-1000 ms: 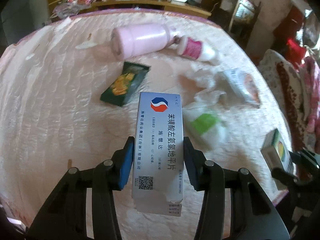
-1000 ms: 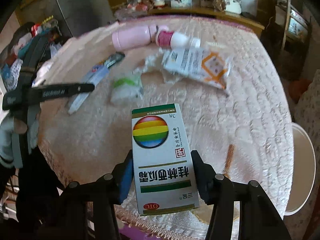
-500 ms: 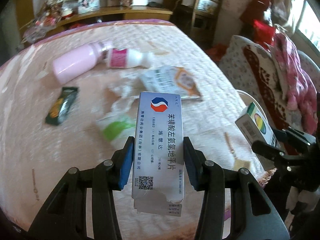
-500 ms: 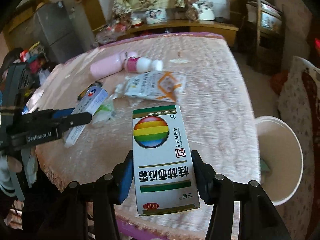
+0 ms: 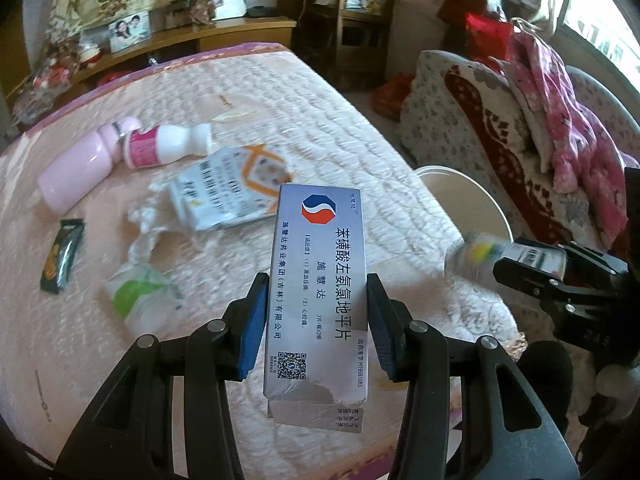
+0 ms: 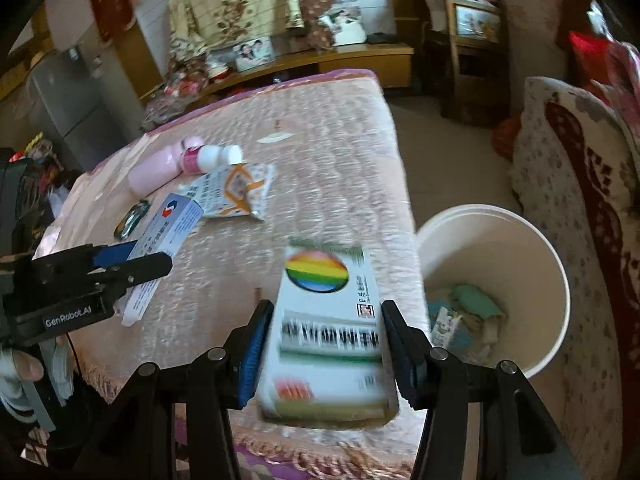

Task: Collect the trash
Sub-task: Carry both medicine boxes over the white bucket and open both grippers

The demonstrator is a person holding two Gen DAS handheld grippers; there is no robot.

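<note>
A pink quilted bed (image 5: 328,128) fills the cluttered bedroom, a white bin (image 6: 552,280) beside it. Two bottles (image 5: 160,148), three wrappers remain. Left gripper (image 5: 316,320) clamps a grey medicine box (image 5: 320,280); right gripper (image 6: 326,344) clamps a rainbow-marked box (image 6: 328,320).

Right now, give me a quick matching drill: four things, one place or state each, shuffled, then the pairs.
Things:
1. grey-blue medicine box
2. rainbow-logo box
3. pink bottle
4. white bucket

Places or states:
A. lying on its side on the pink bedspread
B. standing on the floor beside the bed, scraps inside
C. clamped in the left gripper
D. clamped in the right gripper

Pairs: 1-C, 2-D, 3-A, 4-B
</note>
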